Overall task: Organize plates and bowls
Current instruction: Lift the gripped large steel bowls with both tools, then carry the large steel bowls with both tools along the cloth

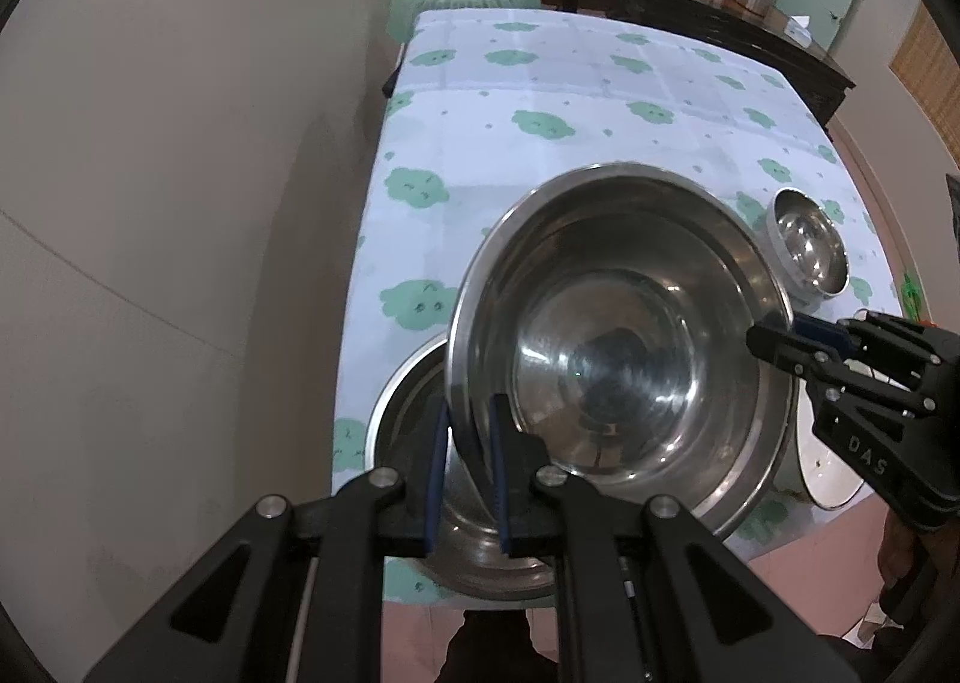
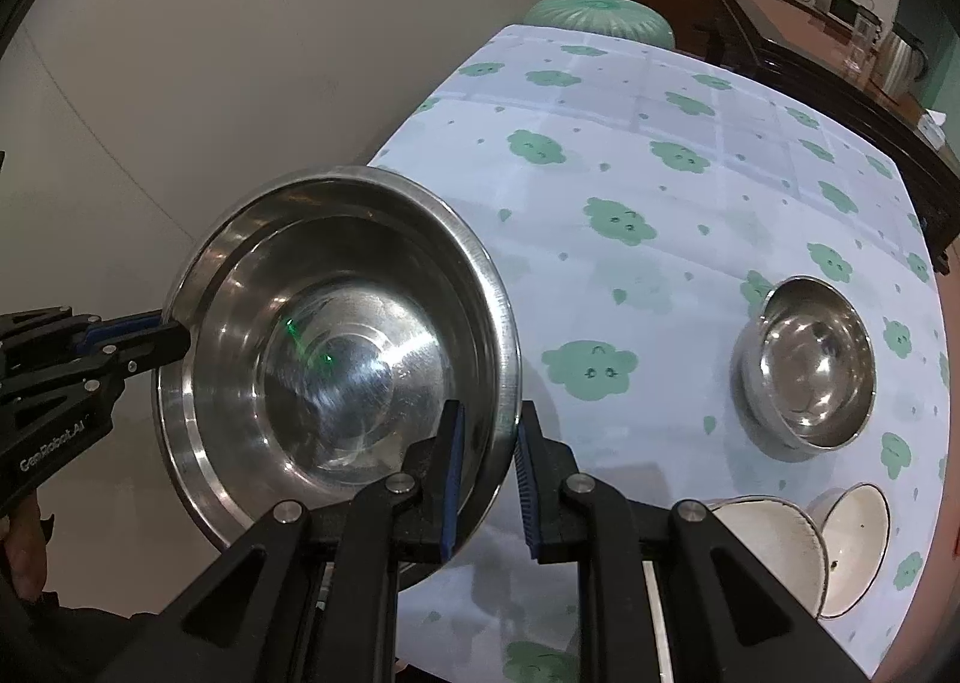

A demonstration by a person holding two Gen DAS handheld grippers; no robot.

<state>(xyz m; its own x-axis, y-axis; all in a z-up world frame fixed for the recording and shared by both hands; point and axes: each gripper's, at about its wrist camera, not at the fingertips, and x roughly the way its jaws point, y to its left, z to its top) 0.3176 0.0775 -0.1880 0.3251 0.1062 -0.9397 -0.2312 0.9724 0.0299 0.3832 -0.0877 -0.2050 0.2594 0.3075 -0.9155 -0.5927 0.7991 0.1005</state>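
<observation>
Fingers of my left gripper [image 1: 471,461] and my right gripper [image 2: 489,479] pinch opposite rims of the large steel bowl [image 1: 618,347], held tilted at frame centre above another steel basin [image 1: 408,401], small steel bowl [image 2: 807,365] at right on the tablecloth [image 2: 630,155].

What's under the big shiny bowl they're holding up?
Under the big shiny bowl sits another steel bowl on the tablecloth. Only its left rim shows; the rest is covered.
</observation>
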